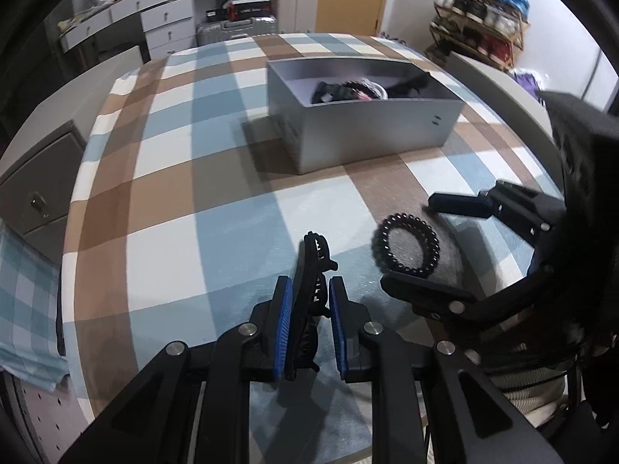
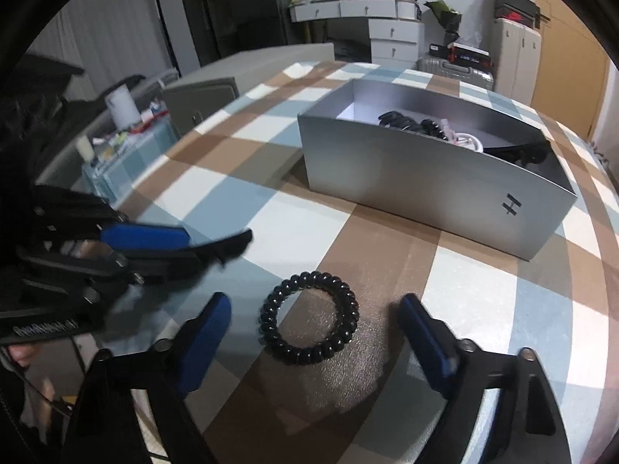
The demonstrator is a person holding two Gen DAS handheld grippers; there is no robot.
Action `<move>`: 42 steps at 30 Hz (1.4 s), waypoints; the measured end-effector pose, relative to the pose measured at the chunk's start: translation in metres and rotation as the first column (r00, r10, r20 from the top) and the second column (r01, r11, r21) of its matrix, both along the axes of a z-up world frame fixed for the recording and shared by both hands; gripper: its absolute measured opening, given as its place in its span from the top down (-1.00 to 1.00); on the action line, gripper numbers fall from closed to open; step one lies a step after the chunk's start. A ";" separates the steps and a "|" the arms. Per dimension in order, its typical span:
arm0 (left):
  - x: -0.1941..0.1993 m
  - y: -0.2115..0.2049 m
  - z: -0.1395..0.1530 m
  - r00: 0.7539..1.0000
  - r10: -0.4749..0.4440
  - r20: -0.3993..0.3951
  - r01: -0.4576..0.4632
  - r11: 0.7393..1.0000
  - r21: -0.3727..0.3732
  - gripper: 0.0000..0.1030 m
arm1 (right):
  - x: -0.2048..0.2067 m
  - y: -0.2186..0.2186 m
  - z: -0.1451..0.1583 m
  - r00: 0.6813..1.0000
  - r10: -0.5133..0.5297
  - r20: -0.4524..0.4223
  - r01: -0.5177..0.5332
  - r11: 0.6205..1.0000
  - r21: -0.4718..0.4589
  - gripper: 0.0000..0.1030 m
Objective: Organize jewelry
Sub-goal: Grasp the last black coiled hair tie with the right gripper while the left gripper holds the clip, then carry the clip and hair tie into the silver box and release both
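Observation:
My left gripper (image 1: 308, 290) is shut on a black claw hair clip (image 1: 314, 266) and holds it above the checked tablecloth; it also shows in the right wrist view (image 2: 182, 243) with the clip (image 2: 228, 245) sticking out. A black spiral hair tie (image 2: 309, 317) lies flat on the cloth, also seen in the left wrist view (image 1: 406, 246). My right gripper (image 2: 313, 305) is open with its blue pads on either side of the tie, not touching it; it appears in the left wrist view (image 1: 410, 243). A grey open box (image 2: 425, 181) holds several dark accessories (image 2: 421, 127).
The table (image 1: 216, 178) is covered in a blue, brown and white checked cloth. The grey box (image 1: 371, 135) stands toward the far side. Beyond the table are white drawers (image 2: 390, 34), a suitcase (image 2: 456, 69) and a shoe rack (image 1: 479, 19).

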State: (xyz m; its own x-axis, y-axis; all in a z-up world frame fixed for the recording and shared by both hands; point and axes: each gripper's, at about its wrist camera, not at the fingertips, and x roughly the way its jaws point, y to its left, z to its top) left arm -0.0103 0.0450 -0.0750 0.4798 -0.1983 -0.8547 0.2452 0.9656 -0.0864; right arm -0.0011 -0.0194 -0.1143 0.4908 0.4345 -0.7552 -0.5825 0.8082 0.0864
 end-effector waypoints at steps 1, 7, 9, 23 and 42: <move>0.000 0.002 0.000 1.000 0.004 0.003 -0.004 1.000 -0.001 0.72 | -0.002 0.003 -0.001 1.000 0.005 0.015 -0.004 1.000 -0.024 -0.59; 0.000 0.012 0.003 0.999 0.036 0.012 -0.036 0.999 -0.037 0.72 | -0.013 0.012 -0.001 0.996 0.058 0.074 -0.053 0.996 -0.079 0.04; -0.001 0.011 0.005 0.999 0.034 0.020 -0.033 0.999 -0.040 0.73 | -0.015 0.013 -0.001 0.995 0.063 0.082 -0.056 0.995 -0.081 0.08; 0.000 0.012 0.008 1.000 0.022 0.022 -0.021 0.998 -0.055 0.82 | -0.013 -0.001 0.002 0.998 0.044 0.053 -0.045 0.999 0.007 0.49; 0.006 0.004 -0.014 0.996 -0.050 -0.068 0.051 0.999 -0.001 0.11 | -0.012 -0.038 0.017 0.999 -0.008 0.049 0.000 0.989 0.148 0.90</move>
